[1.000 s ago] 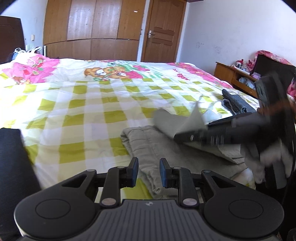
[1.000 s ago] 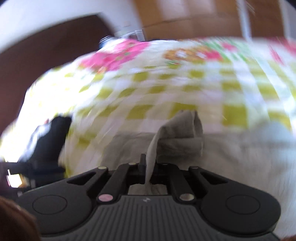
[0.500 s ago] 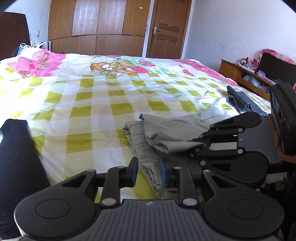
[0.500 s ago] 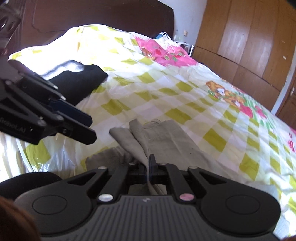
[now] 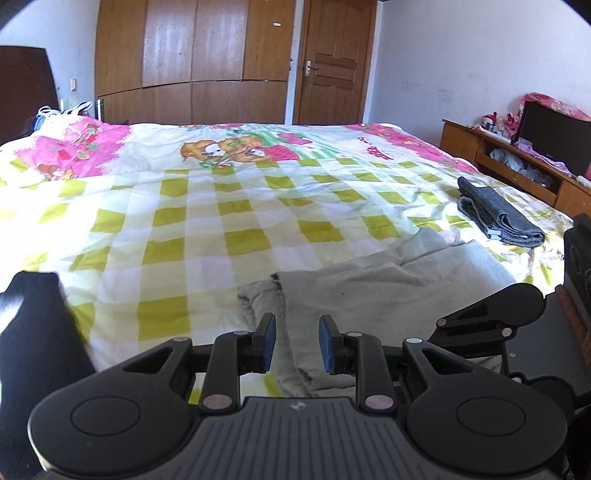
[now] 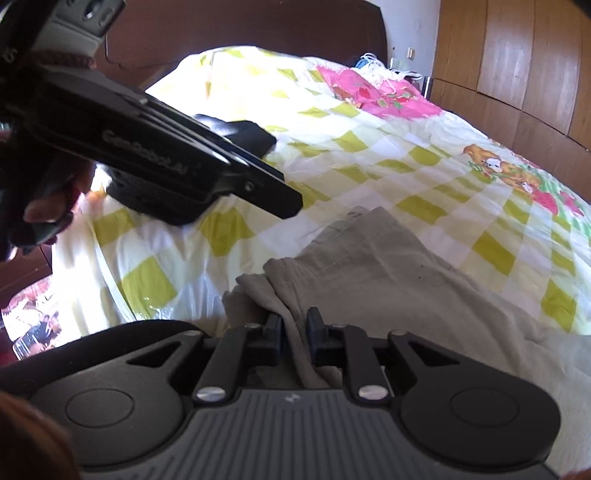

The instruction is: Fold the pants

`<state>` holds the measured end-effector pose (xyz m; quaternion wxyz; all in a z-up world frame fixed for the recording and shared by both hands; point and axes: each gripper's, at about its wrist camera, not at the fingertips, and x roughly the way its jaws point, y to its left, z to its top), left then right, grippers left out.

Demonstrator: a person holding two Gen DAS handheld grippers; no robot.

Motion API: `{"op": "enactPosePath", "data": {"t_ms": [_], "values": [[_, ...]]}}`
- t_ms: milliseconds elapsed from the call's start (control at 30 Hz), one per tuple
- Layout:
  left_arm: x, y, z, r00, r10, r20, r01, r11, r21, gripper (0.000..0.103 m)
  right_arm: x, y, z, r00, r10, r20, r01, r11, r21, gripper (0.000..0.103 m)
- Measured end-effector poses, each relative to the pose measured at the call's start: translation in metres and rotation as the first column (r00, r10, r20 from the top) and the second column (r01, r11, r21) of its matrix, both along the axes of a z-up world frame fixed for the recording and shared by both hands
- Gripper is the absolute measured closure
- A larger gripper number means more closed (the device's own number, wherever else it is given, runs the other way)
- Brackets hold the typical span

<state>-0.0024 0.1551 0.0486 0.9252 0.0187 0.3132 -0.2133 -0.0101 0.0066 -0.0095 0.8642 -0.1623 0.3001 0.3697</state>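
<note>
Left wrist view only: folded dark grey garment (image 5: 498, 218) at far right on the bed, wooden door (image 5: 332, 70), wardrobe (image 5: 192, 59), low wooden shelf unit (image 5: 517, 166) along the right wall.
Right wrist view only: dark headboard (image 6: 258, 33) at the far end, and the left gripper's body seen from the side at upper left.
Pants: grey-beige pants (image 5: 369, 288) lie on the near right part of the bed, one layer folded over another; the long axis runs from the near edge out to the far right, with a bunched end pointing left.
Left gripper (image 5: 297, 343): jaws apart with a moderate gap, hovering over the near edge of the pants; cloth shows between the pads but contact cannot be told.
Right gripper (image 6: 295, 334): jaws narrow, a ridge of the pants (image 6: 369, 280) standing between them; whether the pads pinch it cannot be told.
Surface: bedspread (image 5: 221, 221) of yellow-green checks with pink cartoon prints at the far end.
Other: black garment (image 5: 33, 332) at near left of the bed.
Room: white walls, sunlit.
</note>
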Motion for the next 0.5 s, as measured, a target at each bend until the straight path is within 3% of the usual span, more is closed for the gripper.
{"op": "enactPosePath", "data": {"t_ms": [200, 300, 433, 500], "values": [[0.017, -0.04, -0.001, 0.996, -0.09, 0.004, 0.09, 0.996, -0.002, 0.065, -0.008, -0.039, 0.019, 0.998, -0.05, -0.034, 0.052, 0.998, 0.039, 0.087], [0.026, -0.06, -0.011, 0.992, -0.125, -0.031, 0.125, 0.992, 0.004, 0.065, -0.008, -0.068, 0.025, 0.989, -0.14, -0.036, 0.142, 0.989, 0.046, 0.086], [0.032, -0.081, -0.034, 0.982, -0.132, -0.137, 0.148, 0.982, 0.115, 0.065, 0.009, -0.095, 0.017, 0.959, -0.272, -0.078, 0.275, 0.96, 0.042, 0.085], [0.031, -0.083, -0.048, 0.974, -0.119, -0.194, 0.155, 0.972, 0.179, 0.064, 0.017, -0.1, 0.008, 0.95, -0.287, -0.123, 0.293, 0.956, 0.031, 0.083]]}}
